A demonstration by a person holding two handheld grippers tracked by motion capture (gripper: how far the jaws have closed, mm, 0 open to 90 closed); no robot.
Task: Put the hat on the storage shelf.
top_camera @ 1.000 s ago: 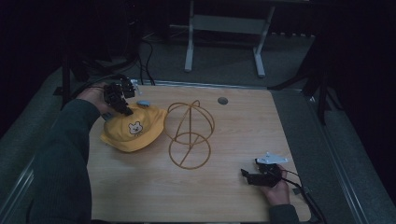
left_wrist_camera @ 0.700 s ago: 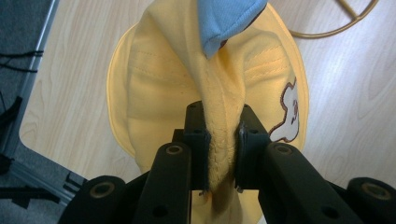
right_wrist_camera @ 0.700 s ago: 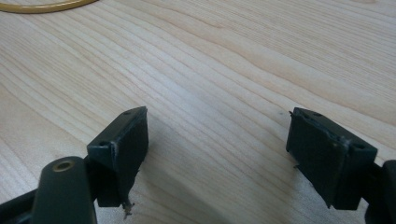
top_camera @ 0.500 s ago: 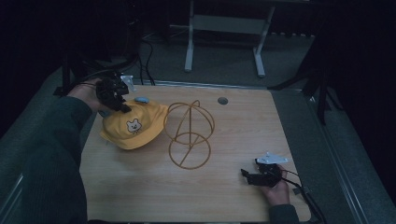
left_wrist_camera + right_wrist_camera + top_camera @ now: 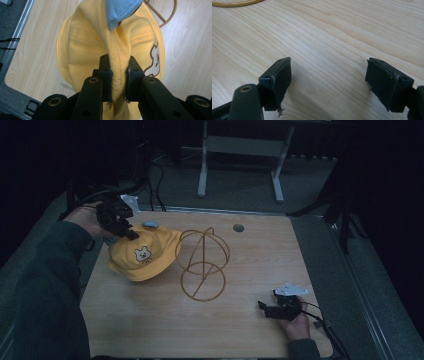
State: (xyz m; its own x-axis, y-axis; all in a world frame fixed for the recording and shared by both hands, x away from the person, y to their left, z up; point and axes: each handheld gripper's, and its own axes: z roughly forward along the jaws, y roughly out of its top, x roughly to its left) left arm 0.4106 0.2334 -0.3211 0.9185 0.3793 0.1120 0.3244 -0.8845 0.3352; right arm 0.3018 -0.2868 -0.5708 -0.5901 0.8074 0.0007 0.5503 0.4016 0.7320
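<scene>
Two grippers work over the wooden table (image 5: 150, 330). The left gripper (image 5: 125, 231) sits at the far left of the table, its jaws clenched on a bunched fold of the yellow cap (image 5: 142, 257); in the left gripper view the fabric is pinched tight between the black pads (image 5: 107, 75), with the rest of the cap (image 5: 82, 50) hanging down toward the tabletop. A small blue piece (image 5: 120, 10) on the cap shows past the jaws, and part of a bear patch (image 5: 155, 61) sits on the cap's right side. In the high view the cap lies at the far left of the table, just beside the gold wire stand (image 5: 202, 265), which stands near the middle. The right gripper (image 5: 265, 309) rests at the near right, well apart from the cap, its jaws released and spread wide over bare wood, with nothing between them.
</scene>
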